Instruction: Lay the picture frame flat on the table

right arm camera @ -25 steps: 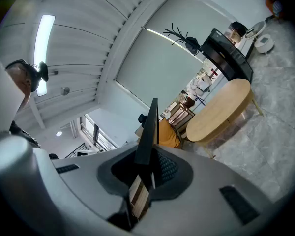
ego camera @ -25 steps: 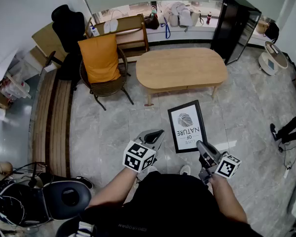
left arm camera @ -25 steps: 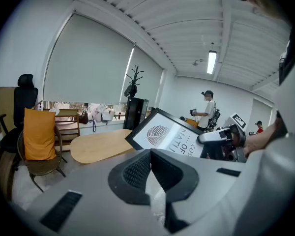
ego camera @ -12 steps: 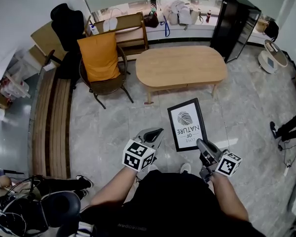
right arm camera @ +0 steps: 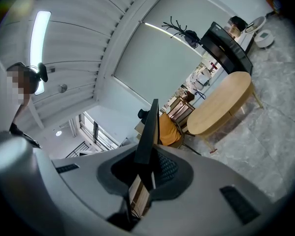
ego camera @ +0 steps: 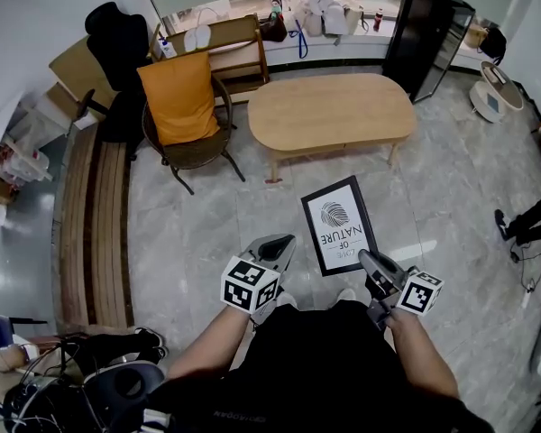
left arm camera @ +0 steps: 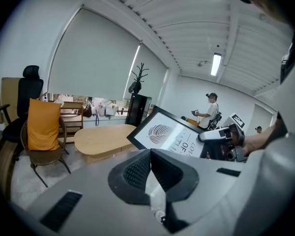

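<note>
The right gripper [ego camera: 365, 260] is closed on the picture frame [ego camera: 336, 225], and its jaws pinch the near edge of the black border close to one corner. The right gripper view shows the frame edge-on [right arm camera: 148, 132], running forward out of the clamped pads. The hold on the rim leaves the printed face and the back free, which suits setting the frame down flat without the gripper being trapped under it.

The frame hangs in the air over the floor [ego camera: 207, 233], short of the near long edge of the oval wooden bench [ego camera: 334, 111] and well apart from it. Its printed face is turned up and somewhat to the person's left. It is tilted, not level, so it probably needs to be levelled as it reaches the bench.

The left gripper [ego camera: 284, 242] has its jaws together with nothing between them. It hovers just beside the frame's left side without touching it. It seems to be kept there to steady or guide the frame if the one-corner hold lets it swing.

The bench top is bare, so any spot past its near edge would do. A chair [ego camera: 194, 152] with an orange cushion [ego camera: 180, 97] stands off the bench's left end, clear of the way. The carry to the bench appears to be the step in hand.
</note>
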